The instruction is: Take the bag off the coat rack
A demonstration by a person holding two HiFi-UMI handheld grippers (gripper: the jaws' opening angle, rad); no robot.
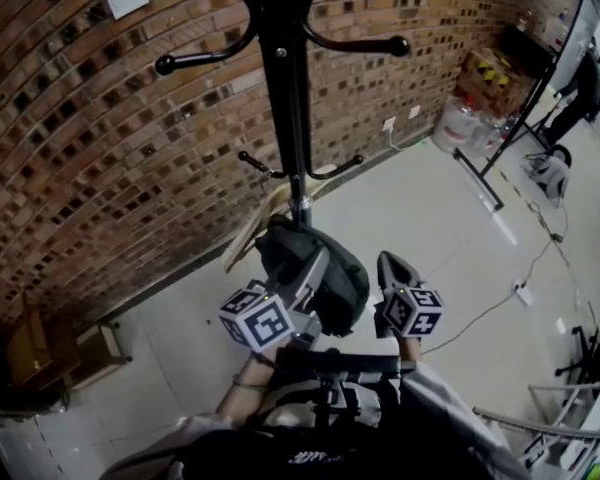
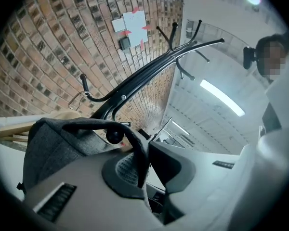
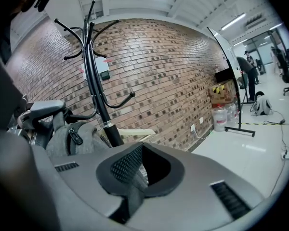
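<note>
The black coat rack (image 1: 285,88) stands in front of the brick wall. A dark grey bag (image 1: 330,283) hangs low on it beside the pole. In the left gripper view the bag's strap (image 2: 135,138) loops over a ball-tipped hook (image 2: 114,136) and runs down between the jaws. My left gripper (image 1: 315,265) (image 2: 143,150) is shut on that strap, right at the bag's top. My right gripper (image 1: 393,265) (image 3: 143,146) is just right of the bag, pointing up, shut and holding nothing. From the right gripper view the bag (image 3: 70,136) shows left of the pole (image 3: 94,81).
Pale wooden boards (image 1: 250,233) lean at the wall's foot behind the rack. Wooden furniture (image 1: 50,348) sits at the left. Water bottles (image 1: 465,123), a cardboard box (image 1: 495,73) and a black stand (image 1: 480,173) are at the back right. A cable (image 1: 500,303) crosses the floor.
</note>
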